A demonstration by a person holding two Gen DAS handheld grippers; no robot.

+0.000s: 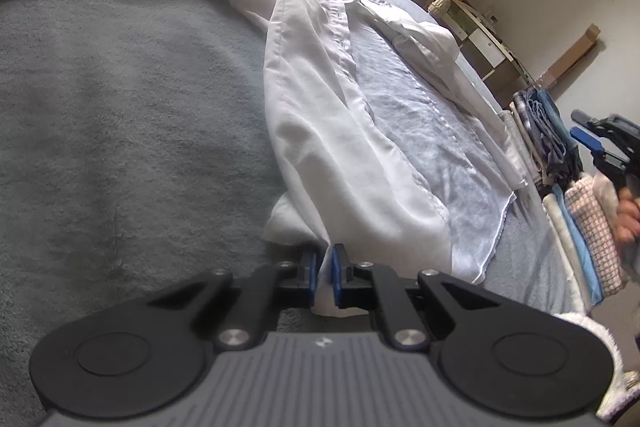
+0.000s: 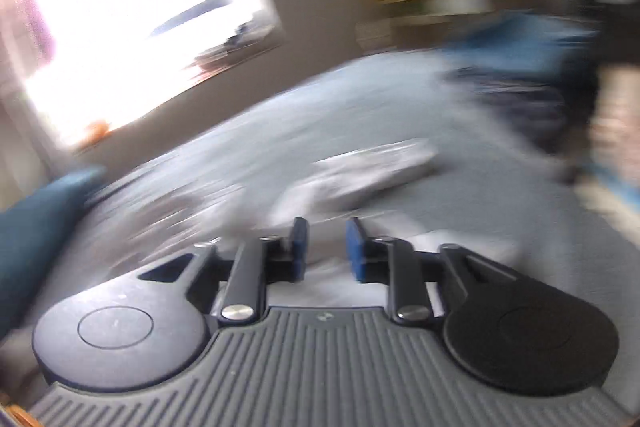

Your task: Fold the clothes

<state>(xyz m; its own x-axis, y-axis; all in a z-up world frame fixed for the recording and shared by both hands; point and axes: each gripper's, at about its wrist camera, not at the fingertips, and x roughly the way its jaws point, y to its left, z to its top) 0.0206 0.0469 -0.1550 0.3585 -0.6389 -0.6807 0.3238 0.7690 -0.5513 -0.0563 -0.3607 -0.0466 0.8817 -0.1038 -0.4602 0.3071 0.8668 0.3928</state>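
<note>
1. Two views, left wrist first. My left gripper [image 1: 324, 269] is clamped on the near hem of the white shirt [image 1: 320, 115], a fold of cloth caught between the blue pads [image 1: 339, 275]. I judge the pinch anchors that corner so the shirt stays put for folding.
2. White shirt: spread on the grey bedcover [image 1: 120, 115], running from my pads toward the far side, one sleeve trailing left, front partly folded over.
3. Left pose: angled down at the bed, low and close to the cover.
4. Stack of folded clothes [image 1: 580, 227]: at the right edge of the bed, near it my right gripper [image 1: 592, 141] held off the shirt by a hand [image 1: 628, 219].
5. Right wrist view: heavily blurred. My right gripper [image 2: 327, 245] stands parted with nothing between the fingers; pale cloth, probably the shirt, lies beyond and below.
6. Right pose: tilted slightly down, rolled, clear of the bed; likely between grips.
</note>
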